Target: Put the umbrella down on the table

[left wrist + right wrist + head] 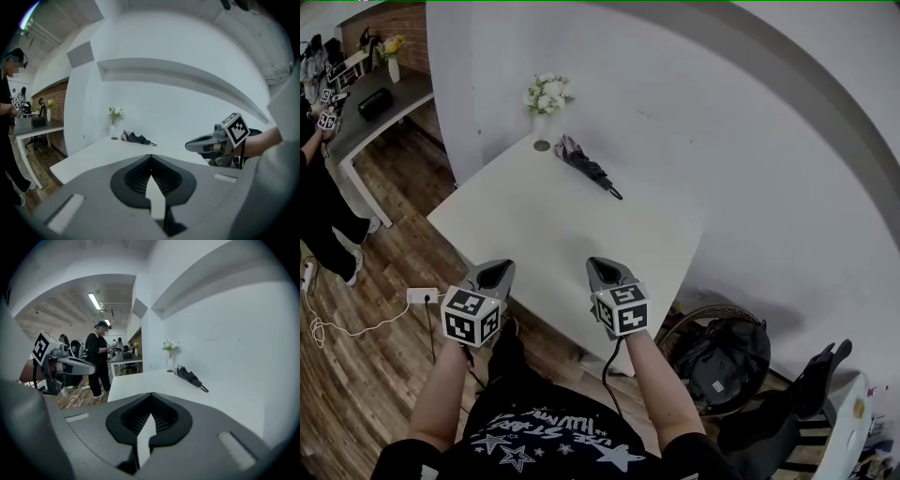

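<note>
At the far end of the white table (pixel 572 244), close to the wall, the umbrella (pixel 586 167) lies flat. It is black, folded and loosely bundled, with its handle and wrist loop pointing right along the wall. Nothing holds it or touches it from above. In the left gripper view the umbrella (pixel 135 138) shows small and far off on the tabletop. In the right gripper view it (pixel 190 377) lies just as far away, off to the right of centre.

Just beside its bundled end sits a small dark round disc (pixel 542 145). Behind that stands a white vase of pale flowers (pixel 546 98) at the table's back corner.

Both grippers are at the near edge of the table, well apart from the umbrella and level with each other. The left gripper (pixel 492 275) has its jaws pressed together with nothing between them, as its own view shows (pixel 151 157). The right gripper (pixel 605 272) is the same, with its jaws closed and empty (pixel 151 396). Each gripper shows in the other's view from the side: the right one (pixel 190 146) and the left one (pixel 91 366).

Below the table's right side a black bag (pixel 722 361) rests in a round basket. A white power strip (pixel 422 296) with its cable lies on the wooden floor (pixel 384 375) to the left. Further left a person (pixel 319 206) in dark clothes stands by a grey table (pixel 389 103) that carries yellow flowers.
</note>
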### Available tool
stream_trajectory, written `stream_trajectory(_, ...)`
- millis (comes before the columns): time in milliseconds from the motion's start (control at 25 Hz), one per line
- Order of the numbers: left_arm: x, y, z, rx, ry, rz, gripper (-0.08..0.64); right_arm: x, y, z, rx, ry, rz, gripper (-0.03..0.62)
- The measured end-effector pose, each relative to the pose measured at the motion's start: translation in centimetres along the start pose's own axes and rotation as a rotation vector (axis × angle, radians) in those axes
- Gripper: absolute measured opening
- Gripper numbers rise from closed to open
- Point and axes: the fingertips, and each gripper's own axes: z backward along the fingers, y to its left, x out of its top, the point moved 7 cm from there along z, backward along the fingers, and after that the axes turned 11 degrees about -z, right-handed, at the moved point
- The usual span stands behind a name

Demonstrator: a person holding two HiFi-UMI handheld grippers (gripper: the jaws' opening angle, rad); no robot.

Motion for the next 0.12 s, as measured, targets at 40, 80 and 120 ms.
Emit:
stream_trajectory(40, -0.13, -0.21, 0.22, 0.002, 0.002, 0.001, 0.003, -0.13, 0.06, 0.25, 0.001, -0.002, -0.002, 0.012)
stream_trajectory(80, -0.27, -0.42, 0.43, 0.004, 0.005, 0.003, 0.003, -0.27, 0.11, 0.49, 0.002, -0.003, -0.004, 0.012)
stream_trajectory(120, -0.41, -0.63, 0.64, 0.007, 0.008, 0.005, 0.003, -0.42, 0.17, 0.73, 0.003, -0.004, -0.006, 0.012)
